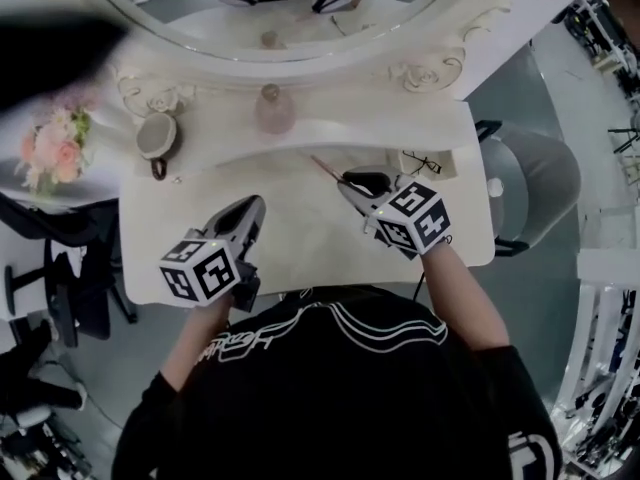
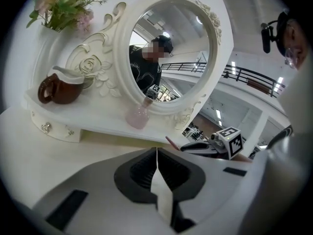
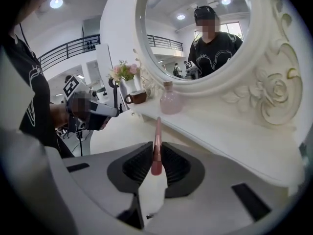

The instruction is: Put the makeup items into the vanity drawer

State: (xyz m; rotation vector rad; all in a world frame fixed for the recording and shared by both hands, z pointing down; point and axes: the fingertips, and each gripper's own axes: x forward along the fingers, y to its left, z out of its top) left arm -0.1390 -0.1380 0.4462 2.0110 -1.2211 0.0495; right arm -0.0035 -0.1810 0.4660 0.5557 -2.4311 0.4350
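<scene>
The slim pink brush (image 3: 157, 131) sits pinched in the right gripper's (image 3: 156, 151) narrow jaws, above the tabletop (image 1: 300, 233), right of centre; hold it steady, carrying it right toward what looks like the open drawer (image 1: 428, 164); left gripper (image 2: 156, 155) closed, empty, near left.

A white vanity (image 1: 300, 238) stands on glossy grey floor (image 1: 540, 308); a grey chair (image 1: 540, 173) sits to its right, a railed balcony (image 2: 244, 75) beyond.

**A bedroom corner staged in a big hall**

We see a white carved dressing table (image 1: 300, 233) with an oval mirror (image 2: 166, 48) and flowers (image 1: 55, 148), as in a home. Behind it, though, run a balcony railing (image 3: 68, 48) and ceiling spotlights (image 3: 55, 3), as in a showroom or studio.
</scene>
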